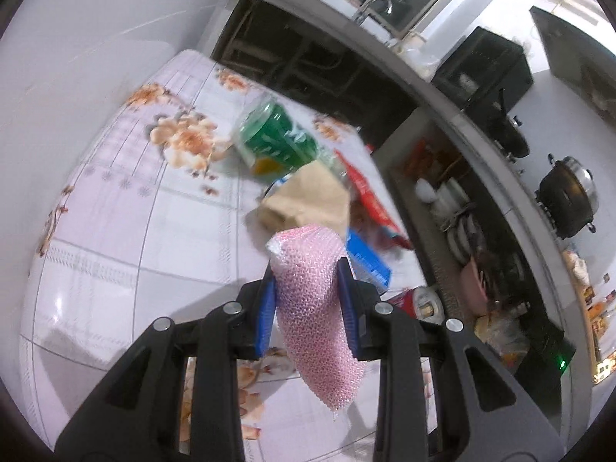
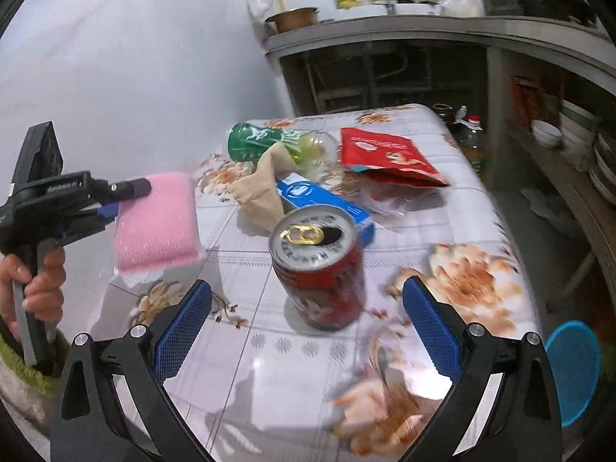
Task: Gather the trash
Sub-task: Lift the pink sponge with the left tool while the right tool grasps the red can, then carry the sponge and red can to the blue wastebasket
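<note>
— So what did the left gripper [image 1: 308,281] have just then?

— A pink scouring sponge [image 1: 313,308], pinched between the blue pads [image 1: 266,315] near its top, with most of it hanging below the jaws. In the right wrist view it hung at the left, off the near-left edge of the table [image 2: 481,231].

— How would it have handled, do you think?

— Light and soft, I'd say. The mesh skin looked grippy, so slipping seemed unlikely, but it sagged, so a pinch nearer the middle would have swung less.

— And the right gripper [image 2: 308,319]?

— Spread wide and empty, with the red can [image 2: 321,269] standing between and just beyond its pads, touching neither.

— Was the can a harder pick?

— Probably. It was open at the top, likely empty and light, with thin, smooth walls that dent under a hard squeeze. I'd have taken it across the middle of the body, kept upright in case of dregs.

— Anything else waiting?

— Farther back lay a green bottle [image 2: 269,140] on its side, a crumpled brown paper [image 2: 261,188], a blue box [image 2: 327,200] and a red pouch [image 2: 385,154] at the far right. All looked light; the bottle could roll.
</note>
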{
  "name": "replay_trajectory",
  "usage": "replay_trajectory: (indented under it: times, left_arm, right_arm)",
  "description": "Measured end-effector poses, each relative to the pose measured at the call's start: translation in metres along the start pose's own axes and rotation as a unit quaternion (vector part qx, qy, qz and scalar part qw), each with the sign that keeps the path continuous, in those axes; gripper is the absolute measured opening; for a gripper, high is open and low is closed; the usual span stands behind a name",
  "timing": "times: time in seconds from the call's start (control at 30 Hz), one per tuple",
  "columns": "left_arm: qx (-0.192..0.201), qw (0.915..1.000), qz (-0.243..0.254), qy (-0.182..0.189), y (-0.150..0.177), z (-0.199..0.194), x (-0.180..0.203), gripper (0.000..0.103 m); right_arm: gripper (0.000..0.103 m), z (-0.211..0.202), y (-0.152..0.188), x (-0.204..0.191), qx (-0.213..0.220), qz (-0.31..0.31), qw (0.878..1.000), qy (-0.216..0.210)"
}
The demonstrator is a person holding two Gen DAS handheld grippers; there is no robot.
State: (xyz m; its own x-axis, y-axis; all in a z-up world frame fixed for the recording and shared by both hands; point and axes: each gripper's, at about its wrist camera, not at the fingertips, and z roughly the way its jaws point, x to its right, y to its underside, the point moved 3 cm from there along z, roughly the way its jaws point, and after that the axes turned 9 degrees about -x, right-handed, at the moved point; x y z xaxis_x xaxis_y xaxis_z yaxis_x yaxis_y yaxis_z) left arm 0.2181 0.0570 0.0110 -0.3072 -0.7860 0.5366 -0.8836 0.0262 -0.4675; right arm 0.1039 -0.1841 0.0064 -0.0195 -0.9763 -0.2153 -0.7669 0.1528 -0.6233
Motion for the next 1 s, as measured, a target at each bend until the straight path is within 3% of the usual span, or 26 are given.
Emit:
replay_trajectory:
  times: [0.27, 0.5, 1.0]
  left_arm:
    - [-0.014, 0.9999, 0.006, -0.001, 0.010, 0.018, 0.001, 0.028]
    - [-0.021, 0.9998, 0.006, 0.001, 0.013, 0.024, 0.003, 0.028]
    - [-0.024, 0.9997, 0.010, 0.006, 0.015, 0.029, 0.010, 0.028]
  right_arm:
    - [0.086, 0.035, -0.015, -0.004, -0.022, -0.003, 0.999, 0.023]
    - [0.067, 0.049, -0.015, 0.002, -0.039, 0.003, 0.998, 0.043]
    - [0.066, 0.032, -0.004, 0.015, -0.040, 0.033, 0.997, 0.064]
